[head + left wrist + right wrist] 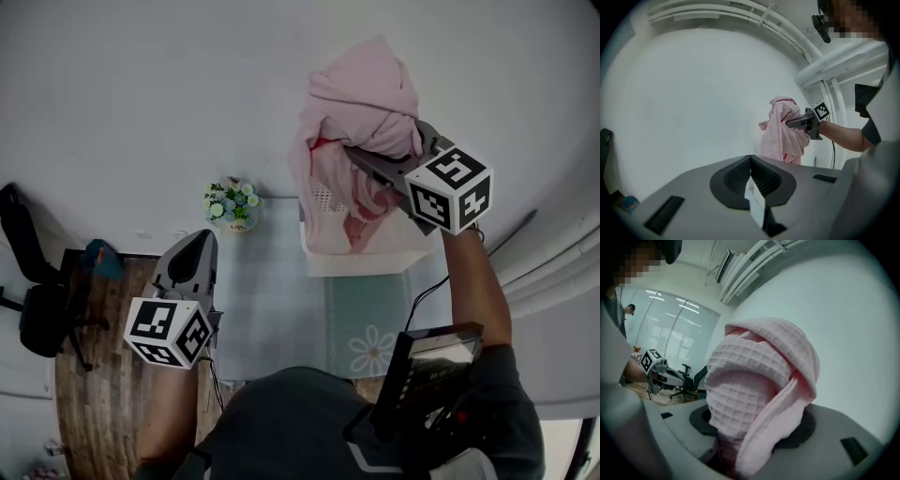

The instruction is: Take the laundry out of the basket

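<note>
A pink waffle-weave cloth [361,94] hangs bunched from my right gripper [367,157], which is shut on it and held high above the white laundry basket [323,199]. In the right gripper view the cloth [759,380] fills the space between the jaws and hides the fingertips. In the left gripper view the same cloth [780,133] dangles from the right gripper [794,123] against the white wall. My left gripper [194,246] is off to the left, apart from the cloth and the basket. Its ribbed pads [764,176] meet with nothing between them.
A small pot of flowers [232,206] stands left of the basket on the pale table [267,300]. A green mat with a daisy print [370,333] lies in front of the basket. A black office chair [37,314] stands on the wood floor at the left.
</note>
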`<state>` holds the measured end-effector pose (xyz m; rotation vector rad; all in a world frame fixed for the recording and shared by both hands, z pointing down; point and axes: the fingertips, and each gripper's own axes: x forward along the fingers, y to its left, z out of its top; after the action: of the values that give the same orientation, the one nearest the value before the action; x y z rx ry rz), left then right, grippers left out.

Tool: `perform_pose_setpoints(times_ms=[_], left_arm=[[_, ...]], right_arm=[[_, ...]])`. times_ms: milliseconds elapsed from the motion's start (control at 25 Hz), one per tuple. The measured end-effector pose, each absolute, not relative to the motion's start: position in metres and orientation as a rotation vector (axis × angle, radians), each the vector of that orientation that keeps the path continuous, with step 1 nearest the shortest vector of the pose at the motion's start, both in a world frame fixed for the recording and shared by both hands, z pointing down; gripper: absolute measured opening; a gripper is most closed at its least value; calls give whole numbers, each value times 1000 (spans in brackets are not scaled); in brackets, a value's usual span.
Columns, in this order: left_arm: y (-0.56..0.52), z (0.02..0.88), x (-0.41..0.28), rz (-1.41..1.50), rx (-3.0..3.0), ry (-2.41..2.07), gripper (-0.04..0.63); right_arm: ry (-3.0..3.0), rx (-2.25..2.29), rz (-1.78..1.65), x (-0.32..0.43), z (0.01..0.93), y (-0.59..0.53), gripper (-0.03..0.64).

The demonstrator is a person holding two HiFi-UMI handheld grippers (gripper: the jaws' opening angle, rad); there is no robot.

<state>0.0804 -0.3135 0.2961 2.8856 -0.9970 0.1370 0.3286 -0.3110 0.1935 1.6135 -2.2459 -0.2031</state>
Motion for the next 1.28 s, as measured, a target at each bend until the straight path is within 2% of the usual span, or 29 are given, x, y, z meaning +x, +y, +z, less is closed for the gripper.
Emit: perform_pose_setpoints(times_ms=[240, 560, 800, 1040, 1280], left_arm=[[-301, 307, 75, 103, 2896, -1098, 8], [-318, 270, -24, 33, 2833, -1265, 8], [-301, 281, -23, 11, 2810, -1383, 8], [-294, 268, -122, -64, 2742, -1523, 8], [-291, 220, -120, -106, 2677, -1673, 8]], right_arm=[[-2376, 1608, -308, 309, 171, -301, 299], [-2502, 1441, -438, 184, 98, -336, 301], [-2621, 1321, -504, 176, 96, -333, 301], [-2713, 1193, -471, 62, 112, -337, 302], [-2784, 1154, -353, 53, 124, -335, 305]])
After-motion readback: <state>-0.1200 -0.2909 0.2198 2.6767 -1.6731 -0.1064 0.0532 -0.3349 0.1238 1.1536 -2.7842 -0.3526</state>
